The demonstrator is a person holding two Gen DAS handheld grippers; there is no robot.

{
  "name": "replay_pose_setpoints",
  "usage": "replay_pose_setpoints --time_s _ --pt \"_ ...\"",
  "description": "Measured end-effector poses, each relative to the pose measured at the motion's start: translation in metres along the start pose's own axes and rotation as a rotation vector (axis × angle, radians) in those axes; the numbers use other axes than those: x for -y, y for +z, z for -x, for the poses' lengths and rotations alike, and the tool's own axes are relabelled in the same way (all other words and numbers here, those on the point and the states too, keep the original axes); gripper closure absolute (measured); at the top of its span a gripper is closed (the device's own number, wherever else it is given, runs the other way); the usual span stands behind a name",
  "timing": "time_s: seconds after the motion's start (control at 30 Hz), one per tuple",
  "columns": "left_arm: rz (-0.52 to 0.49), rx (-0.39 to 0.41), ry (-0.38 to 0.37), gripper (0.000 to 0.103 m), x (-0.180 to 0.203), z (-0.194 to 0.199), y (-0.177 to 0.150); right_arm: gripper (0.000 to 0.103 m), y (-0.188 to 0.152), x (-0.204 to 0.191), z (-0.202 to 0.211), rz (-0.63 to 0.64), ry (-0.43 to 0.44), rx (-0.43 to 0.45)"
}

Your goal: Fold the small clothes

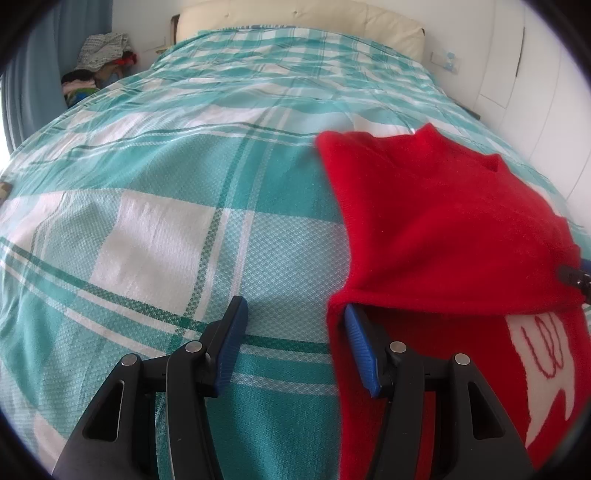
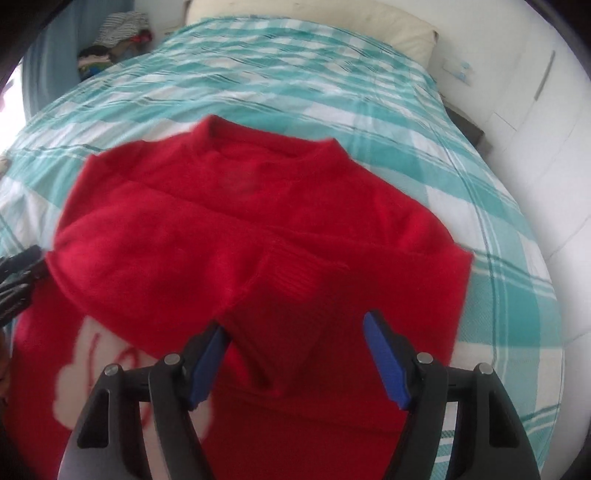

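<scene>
A small red sweater (image 1: 443,221) lies on the teal plaid bed cover (image 1: 166,229), its upper part folded down over a white patch with red stitching (image 1: 546,369). My left gripper (image 1: 295,332) is open at the sweater's left edge. Its right pad (image 1: 360,347) is tucked under the folded edge, and only bed cover shows between the pads. In the blurred right wrist view, my right gripper (image 2: 295,336) stands open over the sweater (image 2: 240,221). A folded sleeve (image 2: 288,314) lies between its fingers, and the right pad is apart from it. The left gripper's black body (image 2: 18,280) shows at the left edge.
A heap of clothes (image 1: 103,62) sits in the far left corner beside the bed, next to a blue curtain (image 1: 37,74). A cream headboard (image 1: 295,22) is at the far end. White cupboard doors (image 1: 535,74) stand along the right.
</scene>
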State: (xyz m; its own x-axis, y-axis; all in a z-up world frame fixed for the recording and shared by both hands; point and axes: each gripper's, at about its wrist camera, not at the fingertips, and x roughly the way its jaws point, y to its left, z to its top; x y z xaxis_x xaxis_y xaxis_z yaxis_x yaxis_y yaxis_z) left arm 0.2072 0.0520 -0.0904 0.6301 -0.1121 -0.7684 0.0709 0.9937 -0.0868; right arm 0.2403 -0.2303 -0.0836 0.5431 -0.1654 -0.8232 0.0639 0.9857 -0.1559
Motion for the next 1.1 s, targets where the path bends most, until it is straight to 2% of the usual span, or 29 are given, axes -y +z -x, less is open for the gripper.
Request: replay_pose_setpoints --time_s 0.07,0.13,0.17,0.27,0.33,0.4,0.47,0.53,0.63,0.7,0.77,0.83,0.9,0.97,1.03,1.1 --pt "0.006 0.002 -0.006 0.046 -0.001 0.0 0.0 0.032 -0.016 0.046 0.008 -0.137 -0.025 -0.005" --pt "0.002 0.003 -0.001 0.045 -0.001 0.001 0.0 0.032 -0.035 0.082 0.02 -0.213 -0.086 -0.015" --pt "0.002 0.004 0.004 0.041 -0.002 0.003 -0.001 0.031 -0.045 0.097 0.028 -0.234 -0.091 -0.012" --pt "0.018 0.013 0.038 0.029 -0.008 0.021 -0.003 0.03 -0.078 0.128 0.055 -0.293 -0.024 0.019" --pt "0.042 0.04 0.061 0.018 -0.02 0.04 -0.004 0.029 -0.102 0.142 0.071 -0.324 0.036 0.081" --pt "0.069 0.063 0.077 0.013 -0.036 0.057 -0.005 0.028 -0.124 0.148 0.08 -0.326 0.053 0.149" --pt "0.084 0.075 0.135 0.006 -0.055 0.068 -0.004 0.027 -0.134 0.157 0.076 -0.376 0.038 0.122" --pt "0.097 0.082 0.203 0.006 -0.074 0.069 -0.006 0.027 -0.134 0.162 0.073 -0.419 0.096 0.144" --pt "0.166 0.032 0.275 0.005 -0.104 0.052 -0.017 0.027 -0.134 0.152 0.068 -0.342 -0.001 0.161" --pt "0.241 -0.039 0.246 0.004 -0.121 0.034 -0.026 0.027 -0.141 0.157 0.058 -0.382 0.015 0.135" --pt "0.259 -0.037 0.233 0.0 -0.125 0.032 -0.029 0.027 -0.152 0.166 0.051 -0.458 0.045 0.132" --pt "0.246 -0.044 0.251 0.0 -0.122 0.031 -0.03 0.026 -0.158 0.168 0.047 -0.478 0.055 0.156" --pt "0.231 -0.046 0.27 0.0 -0.119 0.031 -0.032 0.021 -0.16 0.162 0.043 -0.455 0.056 0.174" --pt "0.221 -0.043 0.283 0.0 -0.116 0.03 -0.033 0.008 -0.158 0.153 0.038 -0.409 0.048 0.162" --pt "0.22 -0.047 0.284 0.0 -0.116 0.03 -0.034 0.001 -0.155 0.146 0.033 -0.372 0.037 0.146" --pt "0.223 -0.047 0.28 0.0 -0.117 0.03 -0.034 0.0 -0.156 0.148 0.032 -0.375 0.047 0.149"
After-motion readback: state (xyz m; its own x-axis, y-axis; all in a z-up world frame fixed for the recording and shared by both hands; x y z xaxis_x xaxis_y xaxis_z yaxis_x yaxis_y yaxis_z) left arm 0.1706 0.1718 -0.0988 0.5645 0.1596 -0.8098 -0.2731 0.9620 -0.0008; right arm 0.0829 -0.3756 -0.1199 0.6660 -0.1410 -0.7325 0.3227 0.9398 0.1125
